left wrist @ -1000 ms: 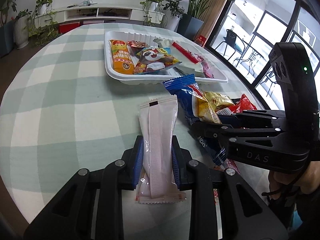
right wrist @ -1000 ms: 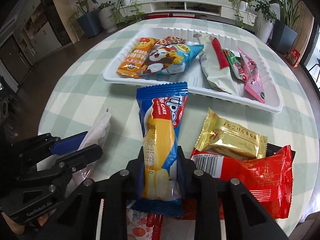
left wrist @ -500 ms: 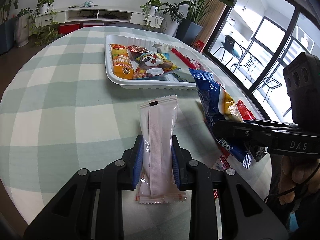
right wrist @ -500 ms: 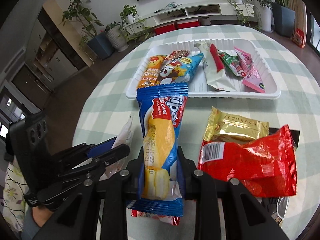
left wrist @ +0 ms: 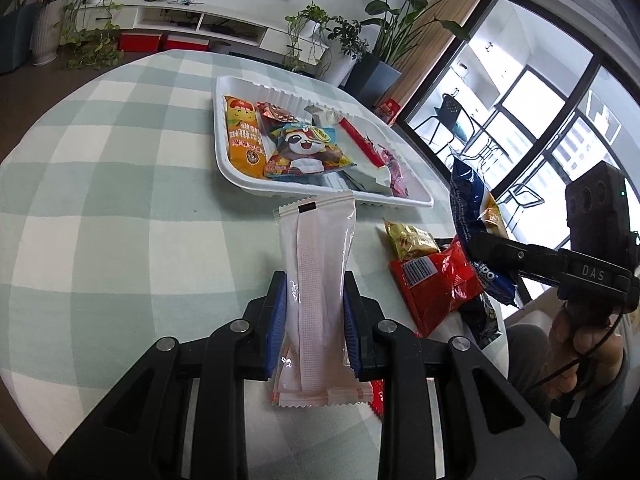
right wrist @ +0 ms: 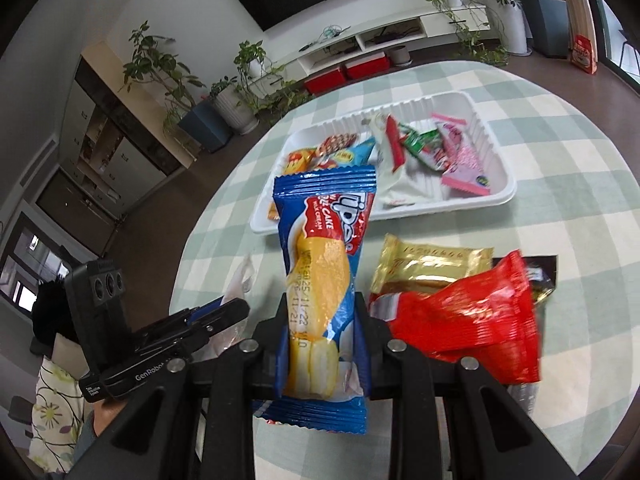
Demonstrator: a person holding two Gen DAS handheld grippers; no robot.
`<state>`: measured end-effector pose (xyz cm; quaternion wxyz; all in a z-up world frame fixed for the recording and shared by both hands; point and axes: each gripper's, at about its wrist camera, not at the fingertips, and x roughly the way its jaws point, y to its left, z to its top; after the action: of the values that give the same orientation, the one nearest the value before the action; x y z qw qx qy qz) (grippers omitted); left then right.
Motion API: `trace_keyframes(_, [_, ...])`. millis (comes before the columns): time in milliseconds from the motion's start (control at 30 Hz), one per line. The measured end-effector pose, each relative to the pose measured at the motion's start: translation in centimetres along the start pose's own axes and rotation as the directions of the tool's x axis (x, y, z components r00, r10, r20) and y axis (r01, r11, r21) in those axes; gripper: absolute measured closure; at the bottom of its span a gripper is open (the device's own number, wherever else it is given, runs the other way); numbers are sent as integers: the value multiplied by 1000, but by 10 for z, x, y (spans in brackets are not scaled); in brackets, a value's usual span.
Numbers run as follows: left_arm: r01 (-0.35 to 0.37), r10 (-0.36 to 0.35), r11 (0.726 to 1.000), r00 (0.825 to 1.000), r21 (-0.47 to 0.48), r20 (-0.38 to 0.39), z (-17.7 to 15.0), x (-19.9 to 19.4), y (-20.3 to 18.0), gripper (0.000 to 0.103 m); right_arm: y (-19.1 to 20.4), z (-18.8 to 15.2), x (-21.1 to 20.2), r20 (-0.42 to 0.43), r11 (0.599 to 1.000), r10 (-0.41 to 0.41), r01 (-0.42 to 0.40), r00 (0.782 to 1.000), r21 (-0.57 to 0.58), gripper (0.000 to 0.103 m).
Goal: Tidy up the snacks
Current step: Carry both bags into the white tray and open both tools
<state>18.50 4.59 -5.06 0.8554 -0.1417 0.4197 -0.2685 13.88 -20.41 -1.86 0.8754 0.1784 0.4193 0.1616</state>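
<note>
**Left wrist view: two snack packets gripped above the checked table**

Left wrist view shows the left gripper (left wrist: 314,312) clenched on a white packet (left wrist: 316,280); the packet is long, pale and translucent, with a pinkish seam strip down its middle, crimped ends and a small black mark near its far end; it stands out forward between the blue pads, over the green-and-white checked table (left wrist: 120,208). The right gripper (right wrist: 322,332) is clamped on a blue cake packet (right wrist: 324,264); that wrapper is glossy blue with a red panel, white lettering and a picture of a yellow cake roll; a printed date runs along it. Beyond both lies a white tray (right wrist: 500,196) with ridged walls, holding several bright packets, an orange one (left wrist: 242,136) at its left end. Between the tray and the right gripper, a gold packet (right wrist: 432,264) and a crumpled red packet (right wrist: 472,320) lie on the table, touching each other.
</note>
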Motion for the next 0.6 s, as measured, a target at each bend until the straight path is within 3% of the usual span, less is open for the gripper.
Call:
trace_keyframes(300, [-35, 30, 998, 996, 51, 85, 71, -15, -4, 79, -34, 49, -37, 108, 998, -61, 59, 992, 20, 74])
trace_keyframes(433, [-56, 50, 996, 994, 62, 92, 108, -3, -1, 79, -46, 80, -43, 144, 996, -89, 87, 986, 18, 74])
trace_keyframes(600, [-92, 87, 992, 994, 83, 64, 142, 28, -1, 79, -50, 114, -22, 118, 991, -124, 128, 985, -25, 74])
